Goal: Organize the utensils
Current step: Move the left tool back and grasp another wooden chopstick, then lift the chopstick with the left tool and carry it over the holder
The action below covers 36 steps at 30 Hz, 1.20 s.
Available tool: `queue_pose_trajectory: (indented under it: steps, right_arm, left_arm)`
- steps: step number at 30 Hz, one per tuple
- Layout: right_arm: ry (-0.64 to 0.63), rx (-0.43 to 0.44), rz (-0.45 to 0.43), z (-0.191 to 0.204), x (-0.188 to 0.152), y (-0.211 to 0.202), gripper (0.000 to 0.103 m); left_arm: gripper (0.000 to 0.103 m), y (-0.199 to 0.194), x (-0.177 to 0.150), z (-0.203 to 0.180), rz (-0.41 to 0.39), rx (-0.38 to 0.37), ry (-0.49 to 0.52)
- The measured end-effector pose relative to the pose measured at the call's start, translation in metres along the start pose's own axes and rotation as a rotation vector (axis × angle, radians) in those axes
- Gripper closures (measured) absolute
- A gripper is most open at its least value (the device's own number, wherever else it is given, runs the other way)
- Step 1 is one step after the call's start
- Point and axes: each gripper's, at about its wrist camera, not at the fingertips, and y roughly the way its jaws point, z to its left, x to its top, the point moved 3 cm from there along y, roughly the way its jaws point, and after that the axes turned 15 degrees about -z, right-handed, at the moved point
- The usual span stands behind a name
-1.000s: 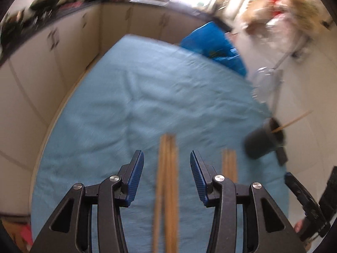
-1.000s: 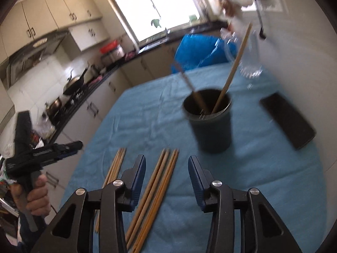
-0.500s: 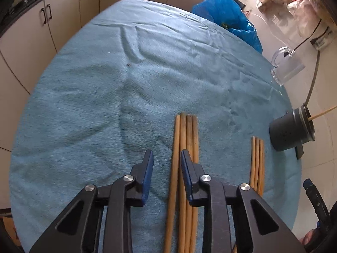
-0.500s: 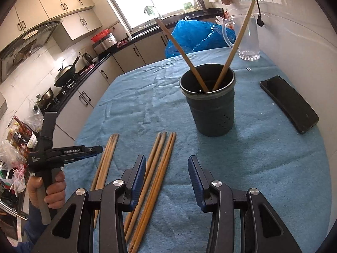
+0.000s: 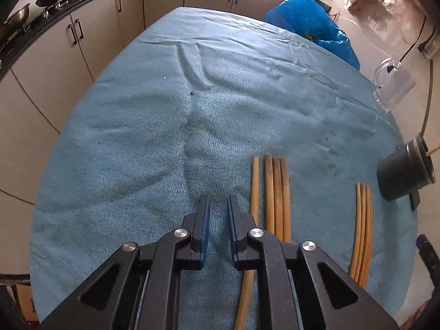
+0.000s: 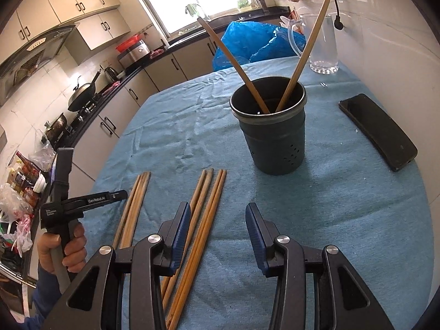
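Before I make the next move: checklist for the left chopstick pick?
1. Chopstick between the left hand-held gripper jaws: not ok. They are closing over bare cloth; the chopsticks lie to their right.
2. Right finger touching the nearest chopstick: cannot tell.
3. Right hand-held gripper free: ok. Open, nothing held.
4. Holder upright with room: ok. Two chopsticks inside.
5. Phone apart from the holder: ok.
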Motion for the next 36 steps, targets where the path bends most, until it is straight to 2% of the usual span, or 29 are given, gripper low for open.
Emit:
queue_pose_trajectory:
  steps: [2,5,11,14,19,25,31,36]
  right_arm:
    - [-0.003,-0.009,0.021,0.0,-0.002,0.009,0.058]
    - [0.021,-0.02,0.058,-0.003,-0.007,0.021,0.058]
    - [0.015,-0.023,0.076,0.002,-0.01,0.03,0.058]
    - [0.017,-0.026,0.078,0.001,-0.011,0.033,0.058]
    - [0.018,-0.034,0.087,0.0,-0.013,0.035,0.058]
    - [0.018,-0.07,0.107,-0.004,-0.013,0.042,0.058]
    - [-0.035,-0.076,0.151,0.005,-0.017,0.058,0.078]
    - [-0.084,-0.105,0.165,0.015,-0.018,0.078,0.08]
  left_arm:
    - [0.09,0.001,0.001,-0.002,0.001,-0.008,0.001]
    - [0.09,-0.003,0.001,-0.002,0.02,-0.079,-0.031]
    - [0.09,-0.008,0.003,-0.006,0.032,-0.163,-0.047]
    - [0.09,-0.005,0.0,-0.015,0.028,-0.124,0.009]
    - [0.09,0.004,-0.001,-0.022,0.025,-0.103,0.045]
    - [0.096,0.012,0.007,-0.014,-0.008,-0.038,0.013]
    - [0.095,0.008,0.004,-0.002,-0.073,-0.109,-0.016]
    - [0.095,0.009,0.003,-0.001,-0.105,-0.13,-0.017]
